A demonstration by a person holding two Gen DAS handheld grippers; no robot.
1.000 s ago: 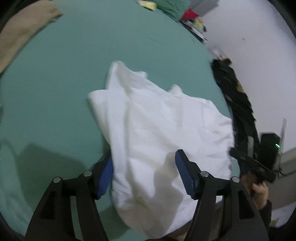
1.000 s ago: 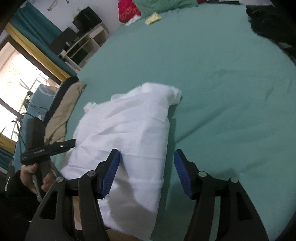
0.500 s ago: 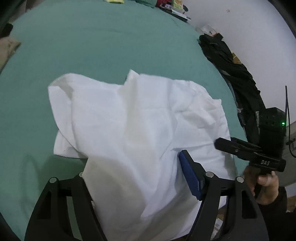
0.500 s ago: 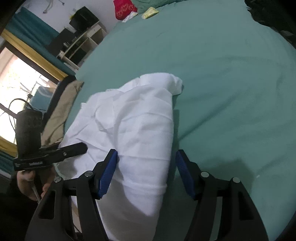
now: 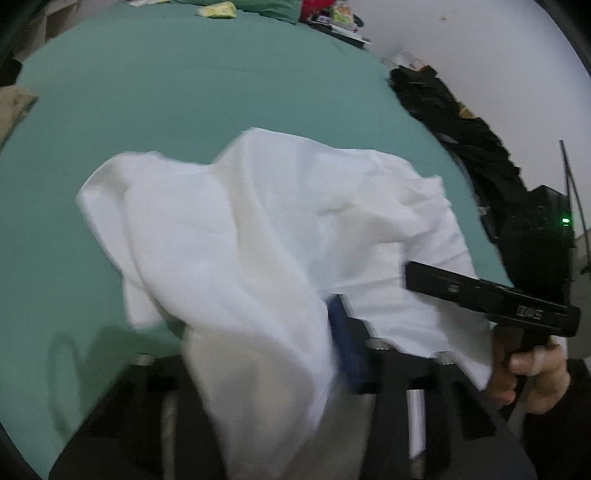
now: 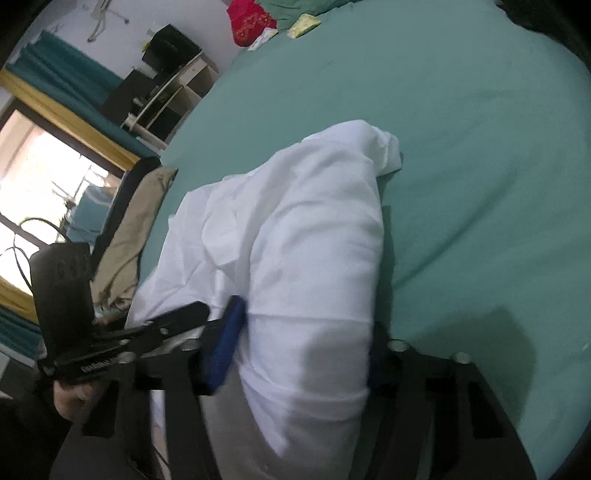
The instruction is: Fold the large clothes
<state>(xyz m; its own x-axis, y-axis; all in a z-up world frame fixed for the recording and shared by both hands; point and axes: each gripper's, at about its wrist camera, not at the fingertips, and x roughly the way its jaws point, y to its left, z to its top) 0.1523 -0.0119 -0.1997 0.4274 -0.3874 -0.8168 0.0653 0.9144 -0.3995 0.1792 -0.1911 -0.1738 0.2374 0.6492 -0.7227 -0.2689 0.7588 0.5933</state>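
A large white garment [image 5: 258,229] lies bunched on the green bed [image 5: 184,85], near its front edge. Its near hem runs between the fingers of my left gripper [image 5: 266,354], which has closed in on the cloth; the left finger is hidden under the fabric and the blue right pad [image 5: 345,343] shows. In the right wrist view the garment [image 6: 314,236] passes between the fingers of my right gripper [image 6: 303,343], which grips it; the blue left pad [image 6: 225,339] presses the cloth. The right gripper [image 5: 491,299] also shows at the right in the left wrist view.
A black garment [image 5: 461,133] lies along the bed's right edge. A tan cloth [image 6: 129,240] lies at the left edge. A red item [image 6: 247,18] and a yellow packet [image 6: 303,24] sit at the far end. Shelves [image 6: 162,92] and a window stand beyond.
Both grippers moved forward onto the garment's near hem and their fingers narrowed onto the cloth. The fabric has bunched and lifted toward the cameras.
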